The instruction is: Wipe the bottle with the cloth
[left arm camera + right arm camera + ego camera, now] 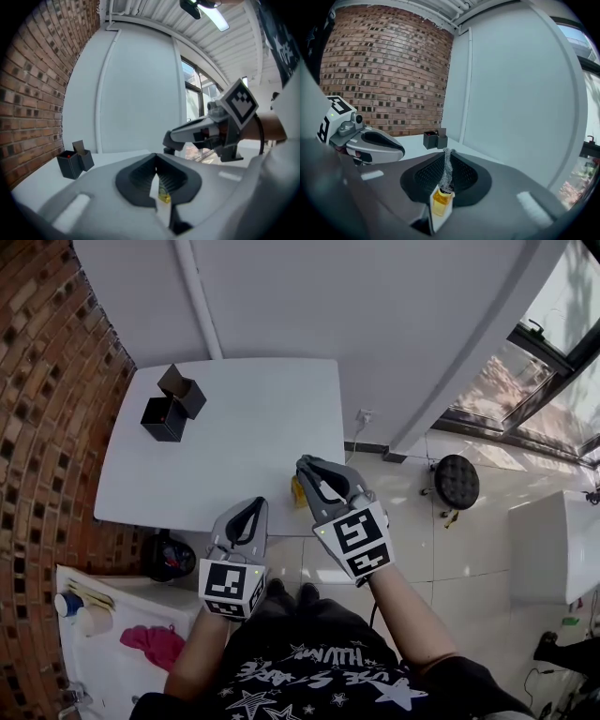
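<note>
Head view puts the small yellow bottle [298, 491] on the near edge of the white tabletop [234, 442], just beside the left flank of my right tool [307, 467] and partly tucked under it. I read it as standing upright, though it is too small there to be sure.

The right gripper view is where I see the cloth [446, 168]. It is a grey, fuzzy strand pinched between that tool's closed jaws, running from the tips down toward the bottle's dark cap. The amber body shows low in the slit beneath. Whether the cloth touches the cap or merely hangs in front of it, I cannot tell.

My left tool [254, 505] has its jaws fully together with nothing between the pads. It sits short of the tabletop's edge, and the bottle lies ahead of it and to its right. So the right hand is the nearer one and carries the wiping material. I judge the free left tool must come in from the side to steady the bottle.

The left gripper view adds the right tool seen from the side, hovering over the edge. It also shows a yellow speck low in its own slit, which I take for the bottle.

Two black boxes [173, 406] stand well apart at the tabletop's far left corner.
</note>
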`<state>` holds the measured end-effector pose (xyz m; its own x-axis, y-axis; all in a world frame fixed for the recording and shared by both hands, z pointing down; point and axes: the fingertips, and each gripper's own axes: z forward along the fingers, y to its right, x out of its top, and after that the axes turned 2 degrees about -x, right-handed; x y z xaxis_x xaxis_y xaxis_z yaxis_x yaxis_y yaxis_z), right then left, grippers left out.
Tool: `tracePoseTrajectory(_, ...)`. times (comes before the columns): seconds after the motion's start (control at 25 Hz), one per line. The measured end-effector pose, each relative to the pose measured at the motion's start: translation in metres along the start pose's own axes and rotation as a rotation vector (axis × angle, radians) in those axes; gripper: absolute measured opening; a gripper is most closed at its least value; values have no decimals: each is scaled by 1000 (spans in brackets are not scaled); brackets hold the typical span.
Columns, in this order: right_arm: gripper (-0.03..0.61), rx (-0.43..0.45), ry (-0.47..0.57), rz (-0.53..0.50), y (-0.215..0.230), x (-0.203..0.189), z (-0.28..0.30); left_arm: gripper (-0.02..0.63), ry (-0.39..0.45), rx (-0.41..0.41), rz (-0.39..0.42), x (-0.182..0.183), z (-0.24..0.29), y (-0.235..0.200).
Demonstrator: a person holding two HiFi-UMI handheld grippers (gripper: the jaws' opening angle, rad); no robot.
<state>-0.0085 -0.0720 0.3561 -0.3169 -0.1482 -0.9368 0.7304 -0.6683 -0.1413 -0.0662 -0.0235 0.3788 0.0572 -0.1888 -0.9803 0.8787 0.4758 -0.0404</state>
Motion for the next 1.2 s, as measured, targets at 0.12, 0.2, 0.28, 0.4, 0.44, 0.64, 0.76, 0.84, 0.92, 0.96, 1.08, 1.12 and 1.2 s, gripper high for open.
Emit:
tracePoseTrajectory(0.12, 40, 6, -17, 13, -2, -5, 3, 2, 1, -11, -3, 0, 3, -6)
tracePoseTrajectory(0.2, 40, 2, -24, 12, -3, -4, 4, 2, -2, -17, -6, -1, 5, -9)
tracePoseTrajectory(0.28, 40, -1, -29, 11, -4, -4, 4, 2, -2, -25, -11, -2, 6, -10)
tracePoseTrajectory(0.4, 39, 4, -32, 13, -8, -3, 3, 2, 1, -34, -11, -2, 8, -11)
tracePoseTrajectory(0.44, 40, 7, -32, 11, -10, -3, 2, 2, 2, -36, -10, -2, 9, -11)
tracePoseTrajectory(0.64, 39, 42, -20, 23, -24, -1, 1, 2, 7, -32, -15, -1, 8, -14)
tracePoseTrajectory(0.76, 40, 72, -17, 44, -33, -3, 0, 2, 2, -24, -19, -4, 6, -16)
tracePoseTrajectory(0.84, 40, 79, -8, 52, -37, -3, -2, 2, -3, -15, -23, -6, 4, -19)
tracePoseTrajectory(0.92, 40, 80, 14, 53, -41, -1, -7, 2, -7, -5, -27, -9, 2, -22)
tracePoseTrajectory(0.96, 40, 83, 26, 50, -44, 0, -10, 2, -10, 0, -28, -10, 1, -23)
tracePoseTrajectory(1.08, 39, 98, 48, 4, -51, -7, -22, 2, -18, 4, -29, -14, 1, -23)
tracePoseTrajectory(1.12, 40, 100, 44, -32, -54, -12, -24, 2, -23, 2, -29, -15, 0, -22)
tracePoseTrajectory(1.2, 39, 93, 27, -126, -58, -28, -28, 2, -34, 0, -27, -19, 0, -21)
